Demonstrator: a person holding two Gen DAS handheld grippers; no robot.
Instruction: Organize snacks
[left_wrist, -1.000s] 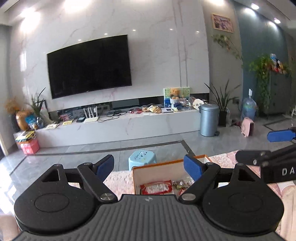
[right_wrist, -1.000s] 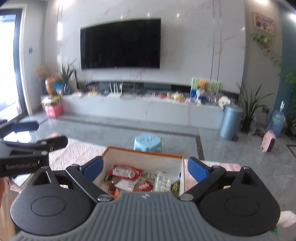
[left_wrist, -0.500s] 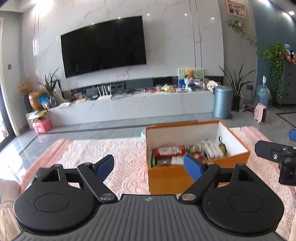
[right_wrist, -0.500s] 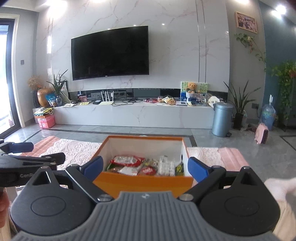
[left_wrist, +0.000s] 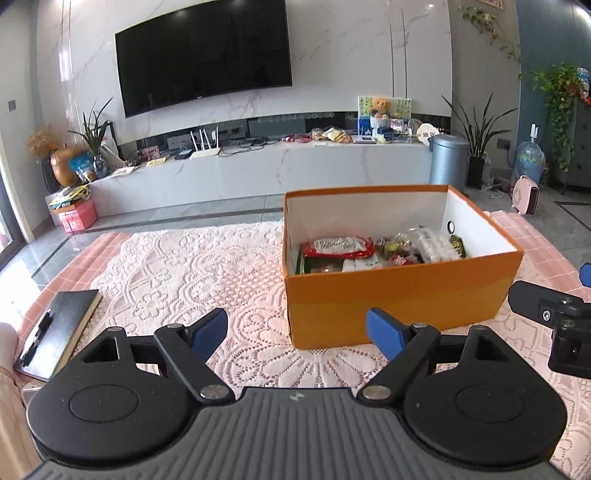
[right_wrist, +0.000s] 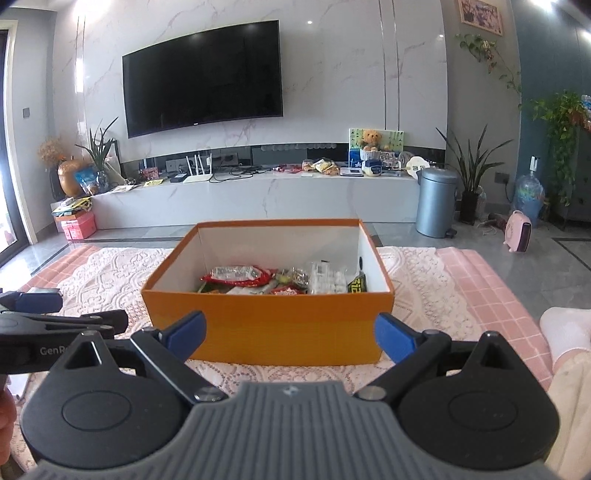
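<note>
An orange box (left_wrist: 399, 295) (right_wrist: 266, 325) with white inner walls stands on a pink lace tablecloth (left_wrist: 192, 273). Inside lie several snack packets, among them a red packet (left_wrist: 336, 246) (right_wrist: 240, 275) and a clear pack of white pieces (left_wrist: 434, 245) (right_wrist: 327, 280). My left gripper (left_wrist: 297, 330) is open with nothing between its fingers, in front of the box's near left corner. Directly before the box's near wall, my right gripper (right_wrist: 290, 332) is open and holds nothing.
A black notebook with a pen (left_wrist: 55, 328) lies at the table's left edge. A person's sleeve (right_wrist: 565, 332) shows at the right. Beyond the table are a TV wall, a long white console (left_wrist: 258, 173), a grey bin (left_wrist: 448, 164) and plants.
Both grippers have drawn back and tilted down from the box. The box now shows whole with its front wall, and more tablecloth is in view. Both stayed open.
</note>
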